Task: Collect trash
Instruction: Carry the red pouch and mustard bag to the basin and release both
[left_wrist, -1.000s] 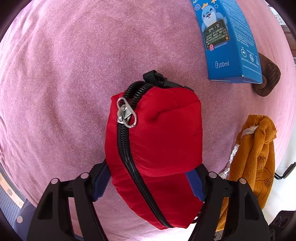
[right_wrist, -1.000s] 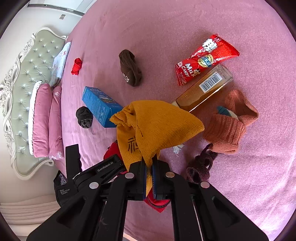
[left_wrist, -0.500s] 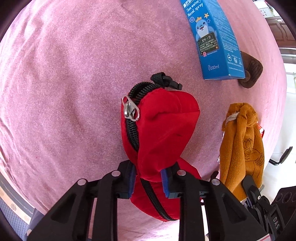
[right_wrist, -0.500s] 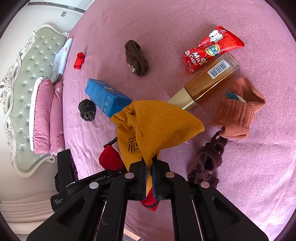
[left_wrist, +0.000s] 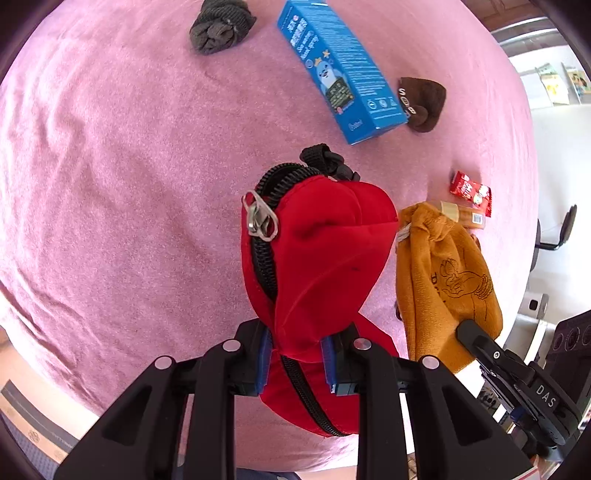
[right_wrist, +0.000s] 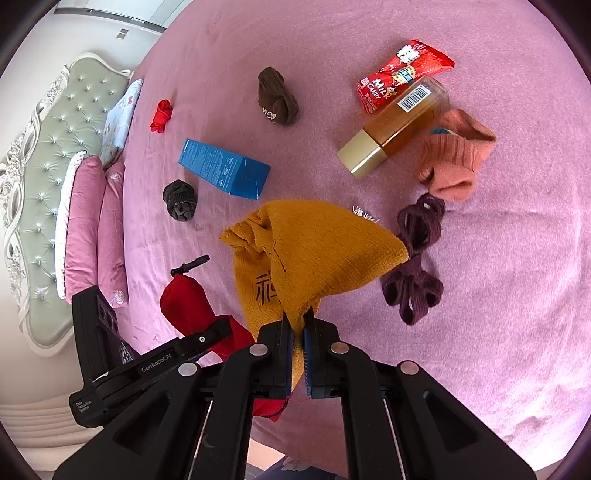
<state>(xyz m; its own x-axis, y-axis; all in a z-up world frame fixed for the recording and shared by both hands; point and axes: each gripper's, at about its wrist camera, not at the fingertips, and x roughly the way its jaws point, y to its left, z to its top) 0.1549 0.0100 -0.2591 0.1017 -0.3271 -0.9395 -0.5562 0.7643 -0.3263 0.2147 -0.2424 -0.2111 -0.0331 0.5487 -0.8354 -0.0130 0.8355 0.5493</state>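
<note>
My left gripper (left_wrist: 295, 363) is shut on a red zip pouch (left_wrist: 317, 258) and holds it above the pink bedspread (left_wrist: 110, 184). The pouch also shows in the right wrist view (right_wrist: 188, 306). My right gripper (right_wrist: 298, 356) is shut on a mustard drawstring bag (right_wrist: 314, 254), also held up; it hangs just right of the pouch in the left wrist view (left_wrist: 443, 280). On the bed lie a blue carton (right_wrist: 223, 168), a red candy wrapper (right_wrist: 400, 74) and an amber bottle (right_wrist: 397, 125).
A brown sock (right_wrist: 277, 98), a dark grey sock ball (right_wrist: 180, 199), an orange sock (right_wrist: 454, 158), a maroon sock (right_wrist: 417, 258) and a red cloth scrap (right_wrist: 161, 115) lie scattered. Pillows (right_wrist: 92, 221) and a tufted headboard (right_wrist: 44, 166) stand at left.
My left gripper has closed on the red pouch and lifted it off the bedspread. My right gripper has risen with the mustard bag, both pulling back from the bed.
</note>
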